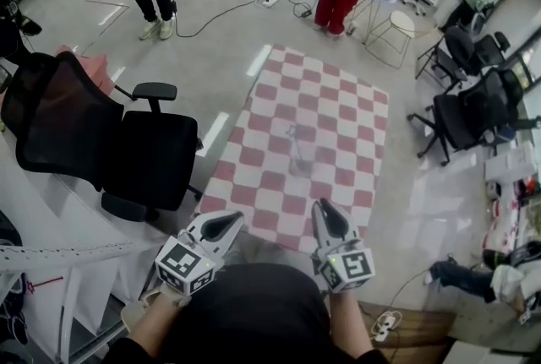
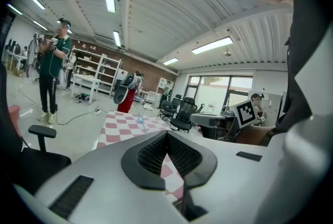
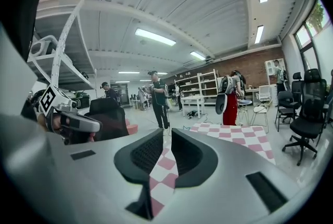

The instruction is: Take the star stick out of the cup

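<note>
A clear cup (image 1: 303,162) stands near the middle of the red-and-white checked table (image 1: 338,113). The thin star stick (image 1: 294,137) rises out of it. In the left gripper view the cup (image 2: 139,120) is small and far off on the cloth. Both grippers hover at the table's near edge, well short of the cup. My left gripper (image 1: 226,224) is to the cup's lower left, and its jaws (image 2: 166,133) meet at the tips with nothing in them. My right gripper (image 1: 326,212) is shut and empty too, its jaws (image 3: 167,133) pointing across the cloth.
A black office chair (image 1: 127,151) stands close to the table's left side. More black chairs (image 1: 473,113) and white stools (image 1: 397,33) are at the right and far right. People stand beyond the table's far end, with cables (image 1: 245,3) on the floor.
</note>
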A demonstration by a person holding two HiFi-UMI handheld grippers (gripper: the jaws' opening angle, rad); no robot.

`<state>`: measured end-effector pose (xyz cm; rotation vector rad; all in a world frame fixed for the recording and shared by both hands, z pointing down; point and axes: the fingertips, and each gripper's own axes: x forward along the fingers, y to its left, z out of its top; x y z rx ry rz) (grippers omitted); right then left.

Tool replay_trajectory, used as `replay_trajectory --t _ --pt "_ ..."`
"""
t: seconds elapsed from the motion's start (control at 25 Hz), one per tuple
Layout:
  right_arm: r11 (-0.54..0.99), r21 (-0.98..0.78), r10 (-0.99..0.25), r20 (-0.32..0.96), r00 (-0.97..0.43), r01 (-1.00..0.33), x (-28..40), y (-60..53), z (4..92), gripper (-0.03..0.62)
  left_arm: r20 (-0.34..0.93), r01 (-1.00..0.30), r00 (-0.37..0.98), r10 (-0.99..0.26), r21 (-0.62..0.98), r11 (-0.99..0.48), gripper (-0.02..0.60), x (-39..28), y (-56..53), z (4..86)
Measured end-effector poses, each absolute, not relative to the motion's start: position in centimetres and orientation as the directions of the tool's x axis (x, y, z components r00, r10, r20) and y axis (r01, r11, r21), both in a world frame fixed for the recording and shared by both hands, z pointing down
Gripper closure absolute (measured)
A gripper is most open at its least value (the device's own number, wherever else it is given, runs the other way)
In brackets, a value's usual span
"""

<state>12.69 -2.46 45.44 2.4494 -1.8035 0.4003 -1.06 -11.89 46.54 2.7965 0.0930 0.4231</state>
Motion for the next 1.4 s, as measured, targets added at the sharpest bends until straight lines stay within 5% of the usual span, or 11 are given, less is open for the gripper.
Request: replay_trajectory --t 0.4,0.84,1.4 --pt "-0.219 -0.100 -0.930 0.321 0.177 -0.971 18.0 -5.2 47.2 0.545 0.331 -0.148 0.943 -0.043 0.299 -0.943 0.541 -0.3 -13.4 46.3" --pt "-0.113 -0.103 -0.914 0.400 0.063 -0.988 22.3 -11.1 49.8 0.424 0.403 -0.319 0.896 -0.188 0.288 -0.903 0.541 -1.2 -14.6 47.8" --pt "-0.010 -0.040 -0.847 0.532 -0.012 -0.999 24.4 -17.7 55.2 0.361 0.486 -0.521 0.802 -0.347 0.286 -0.804 0.541 -4.4 -15.3 49.5"
